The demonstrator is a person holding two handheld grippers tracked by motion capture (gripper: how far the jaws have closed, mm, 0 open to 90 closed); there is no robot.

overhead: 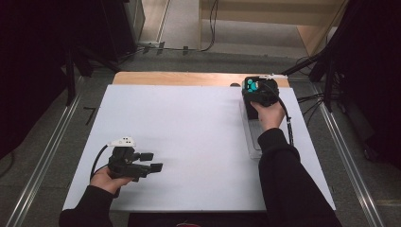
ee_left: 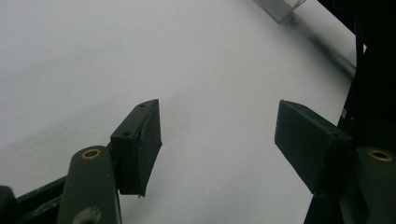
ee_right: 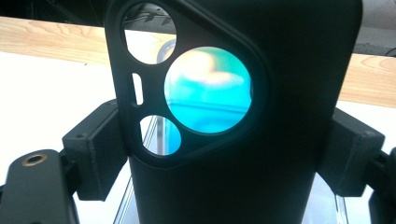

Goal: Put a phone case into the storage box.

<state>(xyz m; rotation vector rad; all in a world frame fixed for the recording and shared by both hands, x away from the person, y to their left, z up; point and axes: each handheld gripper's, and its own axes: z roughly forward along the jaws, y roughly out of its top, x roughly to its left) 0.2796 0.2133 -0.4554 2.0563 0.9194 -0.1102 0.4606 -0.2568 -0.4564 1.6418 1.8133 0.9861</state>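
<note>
A black phone case (ee_right: 289, 116) with a rounded camera cut-out stands upright between the jaws of my right gripper (ee_right: 224, 154), whose pads press on its two long edges. Teal colour shows through the cut-out holes. From above, my right gripper (overhead: 257, 90) is at the far right of the white table top (overhead: 189, 132), over the far end of a clear plastic tray (overhead: 251, 137). My left gripper (overhead: 152, 161) is near the front left of the table, held low and pointing right. Its jaws (ee_left: 222, 140) stand open over bare white surface with nothing between them.
The clear tray (ee_right: 140, 196) lies lengthwise along the table's right side, under the right hand. A wooden strip (overhead: 189, 78) runs along the table's far edge. Black cables trail from both grippers. Dark stands and floor rails flank the table.
</note>
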